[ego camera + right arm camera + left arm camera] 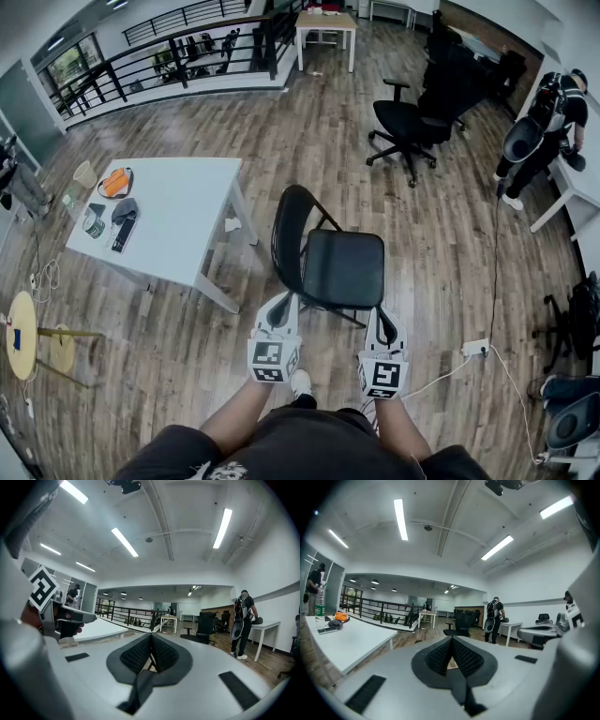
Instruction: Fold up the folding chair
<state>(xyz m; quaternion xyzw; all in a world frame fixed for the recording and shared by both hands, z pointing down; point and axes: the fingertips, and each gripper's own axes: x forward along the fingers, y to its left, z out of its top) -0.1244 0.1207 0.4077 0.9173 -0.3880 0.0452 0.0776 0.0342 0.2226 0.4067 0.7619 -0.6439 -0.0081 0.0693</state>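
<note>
A black folding chair (330,262) stands unfolded on the wood floor, its curved back toward the white table and its seat flat. My left gripper (279,307) hovers just before the seat's near left edge, my right gripper (383,327) before the near right corner. Both are shut with nothing between the pads, and neither touches the chair as far as I can tell. In the left gripper view the dark ribbed pads (440,657) meet; in the right gripper view the pads (140,656) meet likewise, with a sliver of chair frame beyond them.
A white table (173,220) with small items stands left of the chair. A black office chair (405,127) sits behind it. A person (548,122) stands at a desk far right. A round stool (23,336) is at near left, a power strip (476,348) and cable at near right.
</note>
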